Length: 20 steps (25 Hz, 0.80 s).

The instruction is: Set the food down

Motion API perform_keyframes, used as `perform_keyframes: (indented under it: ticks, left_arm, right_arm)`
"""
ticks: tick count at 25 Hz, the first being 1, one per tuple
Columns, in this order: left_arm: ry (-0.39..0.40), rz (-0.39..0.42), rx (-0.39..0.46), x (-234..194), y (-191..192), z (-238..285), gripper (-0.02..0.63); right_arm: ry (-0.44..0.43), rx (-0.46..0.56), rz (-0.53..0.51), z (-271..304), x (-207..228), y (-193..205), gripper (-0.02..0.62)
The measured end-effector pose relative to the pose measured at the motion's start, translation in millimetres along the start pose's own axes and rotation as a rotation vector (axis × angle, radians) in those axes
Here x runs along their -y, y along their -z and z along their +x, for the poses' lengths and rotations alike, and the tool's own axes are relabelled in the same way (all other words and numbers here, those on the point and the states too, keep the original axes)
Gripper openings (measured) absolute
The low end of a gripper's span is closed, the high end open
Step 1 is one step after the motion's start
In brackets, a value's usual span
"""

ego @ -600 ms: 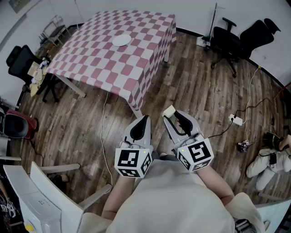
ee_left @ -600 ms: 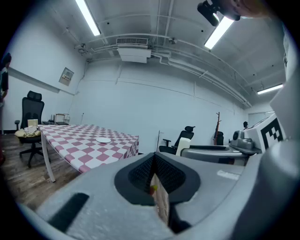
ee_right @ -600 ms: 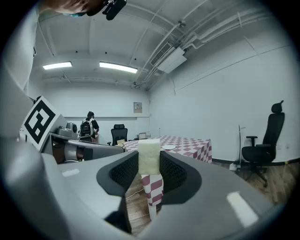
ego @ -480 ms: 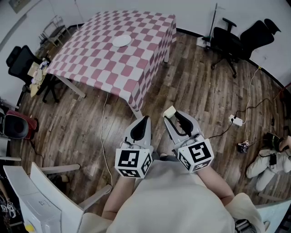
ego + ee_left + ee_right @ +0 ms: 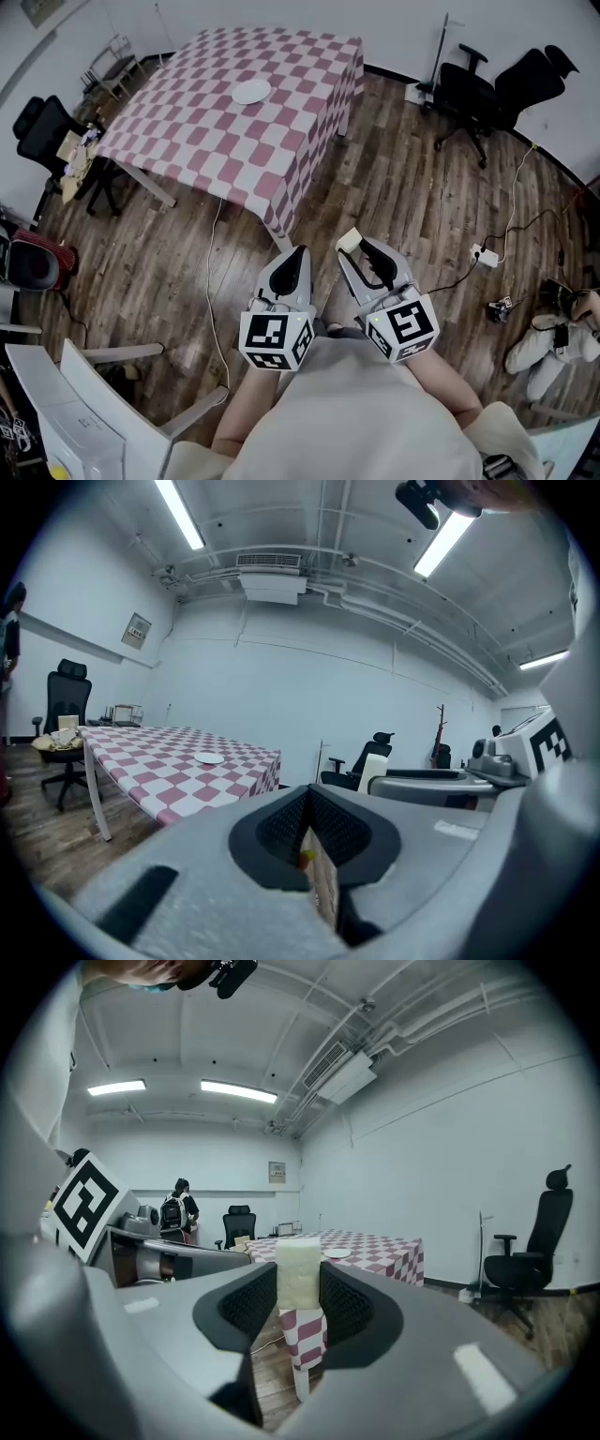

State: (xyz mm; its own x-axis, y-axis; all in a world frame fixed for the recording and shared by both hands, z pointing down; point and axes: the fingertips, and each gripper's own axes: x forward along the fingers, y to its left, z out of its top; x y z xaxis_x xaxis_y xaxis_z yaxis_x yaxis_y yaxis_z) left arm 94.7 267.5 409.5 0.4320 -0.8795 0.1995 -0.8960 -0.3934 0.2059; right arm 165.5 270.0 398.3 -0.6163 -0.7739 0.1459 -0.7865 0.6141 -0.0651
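Right hand-held gripper clamps the pale food block between its jaws, the block's long axis upright, top end poking above them; left hand-held gripper is closed and empty.

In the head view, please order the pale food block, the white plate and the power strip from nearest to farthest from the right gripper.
1. Food block: between the right gripper's jaws.
2. Power strip: on the floor, to its right.
3. Plate: on the table, far ahead.
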Motion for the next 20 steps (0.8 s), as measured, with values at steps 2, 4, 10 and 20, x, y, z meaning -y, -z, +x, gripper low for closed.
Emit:
perform_keyframes:
  ticks: [2, 4, 10, 20]
  left_arm:
    - [0.002, -0.005, 0.0, 1.3, 0.3, 1.0, 0.008]
    - [0.0, -0.005, -0.001, 1.4, 0.9, 1.6, 0.008]
    - [-0.025, -0.022, -0.005, 0.3, 4.2, -0.1, 0.008]
    - [-0.067, -0.045, -0.007, -13.2, 0.6, 5.5, 0.008]
  right_arm:
    - [-0.021, 0.009, 0.002, -0.8, -1.8, -2.3, 0.149]
    - [-0.033, 0.02, 0.006, -1.3, -2.9, -5.6, 0.149]
    - [-0.042, -0.003, 0.028, -3.9, -0.4, -0.7, 0.149]
    - [-0.079, -0.012, 0.055, 10.3, 0.4, -4.0, 0.149]
